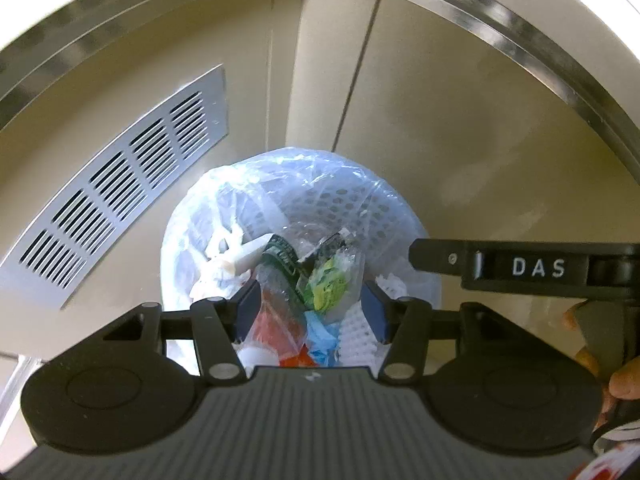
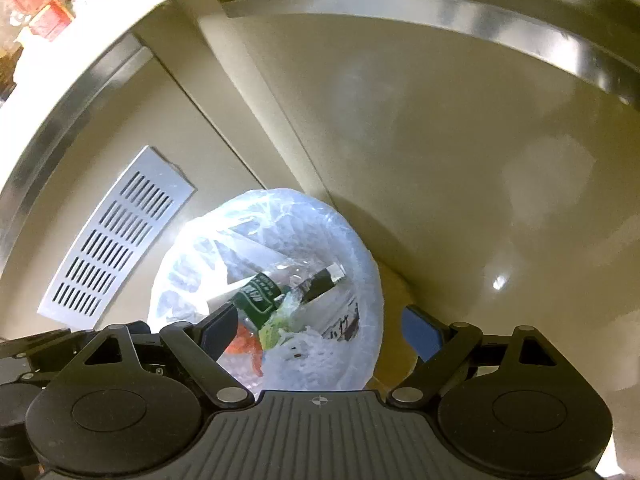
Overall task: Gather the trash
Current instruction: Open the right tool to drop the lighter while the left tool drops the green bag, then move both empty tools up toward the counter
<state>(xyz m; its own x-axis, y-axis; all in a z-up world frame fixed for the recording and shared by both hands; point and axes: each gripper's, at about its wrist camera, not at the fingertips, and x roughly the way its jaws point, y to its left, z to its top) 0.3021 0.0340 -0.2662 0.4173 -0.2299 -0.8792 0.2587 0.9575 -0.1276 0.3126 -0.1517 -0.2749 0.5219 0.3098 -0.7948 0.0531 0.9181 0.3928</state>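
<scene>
A white perforated trash bin (image 1: pixel 384 204) lined with a clear plastic bag stands on the floor against beige cabinets. It holds trash: a dark green wrapper (image 1: pixel 282 256), a yellow-green packet (image 1: pixel 330 284), red (image 1: pixel 276 330) and blue (image 1: pixel 320 338) plastic, white paper (image 1: pixel 224 268). My left gripper (image 1: pixel 312 312) is open and empty above the bin. In the right wrist view the bin (image 2: pixel 360 256) and green wrapper (image 2: pixel 258 298) lie below my right gripper (image 2: pixel 320 332), open and empty. The right gripper's body also shows in the left wrist view (image 1: pixel 520 268).
A metal vent grille (image 1: pixel 120 192) is set in the cabinet face left of the bin; it also shows in the right wrist view (image 2: pixel 116 240). A cabinet corner (image 1: pixel 320 80) rises behind the bin. A steel countertop edge (image 2: pixel 440 16) runs overhead.
</scene>
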